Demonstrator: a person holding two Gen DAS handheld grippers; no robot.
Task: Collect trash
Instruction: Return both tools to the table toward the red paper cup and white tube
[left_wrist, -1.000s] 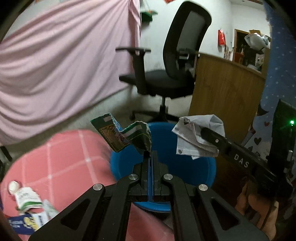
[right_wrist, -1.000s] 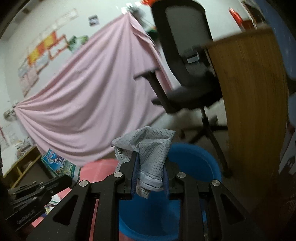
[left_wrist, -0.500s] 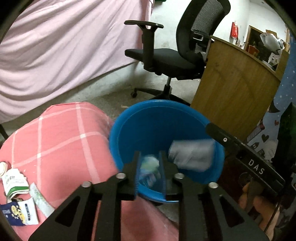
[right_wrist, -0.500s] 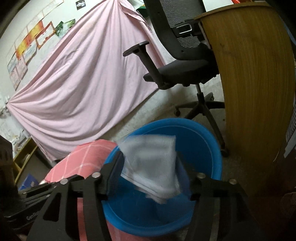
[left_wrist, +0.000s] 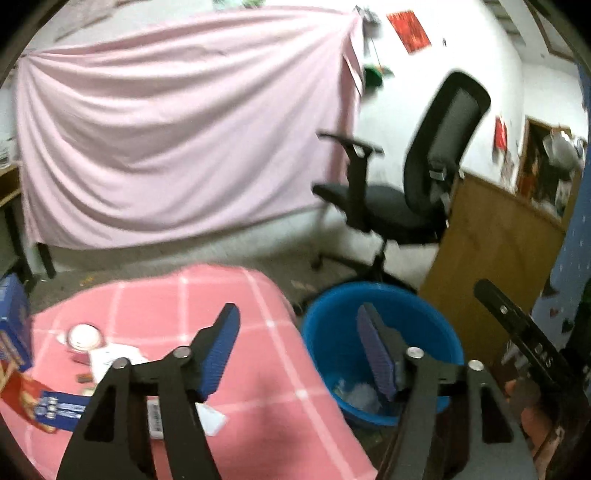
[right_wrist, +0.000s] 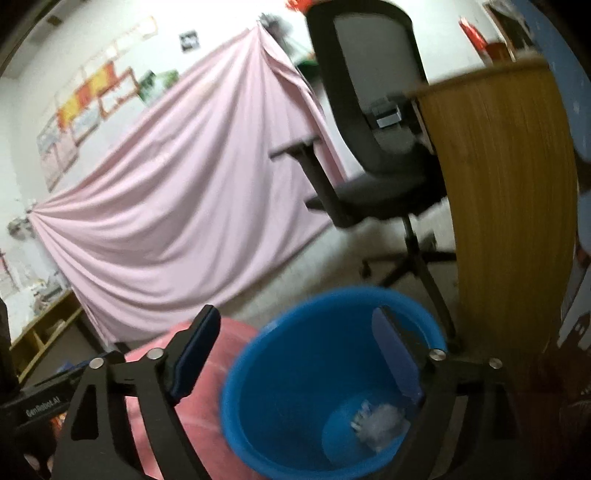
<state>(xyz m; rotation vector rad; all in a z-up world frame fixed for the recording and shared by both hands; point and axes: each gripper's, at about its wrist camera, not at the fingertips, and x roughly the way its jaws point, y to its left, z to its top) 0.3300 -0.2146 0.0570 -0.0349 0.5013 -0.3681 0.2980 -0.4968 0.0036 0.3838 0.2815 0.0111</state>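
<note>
Jaws on both grippers are spread wide, nothing held between them. Left gripper (left_wrist: 297, 338) is seen above the edge of the pink checked desk (left_wrist: 258, 369), its right finger over the blue bin (left_wrist: 384, 332). Right gripper (right_wrist: 291, 334) is positioned directly over the same blue bin (right_wrist: 280, 369), left finger over the pink cloth edge.

Crumpled trash (right_wrist: 380, 424) is seen at the bottom of the bin, pale grey-white; the same heap (left_wrist: 356, 393) is visible in the left view, blurred. More trash is left on the desk: a round white lid (left_wrist: 84, 336), white paper scraps (left_wrist: 114, 360), a blue wrapper (left_wrist: 61, 408), all near the left edge, well apart from the bin.

Bin is placed on the floor just beside the desk. Behind it, a black office chair (left_wrist: 399, 199) and a wooden panel (left_wrist: 491, 251) are seen; a pink sheet (left_wrist: 177, 140) is hung across the back wall.
</note>
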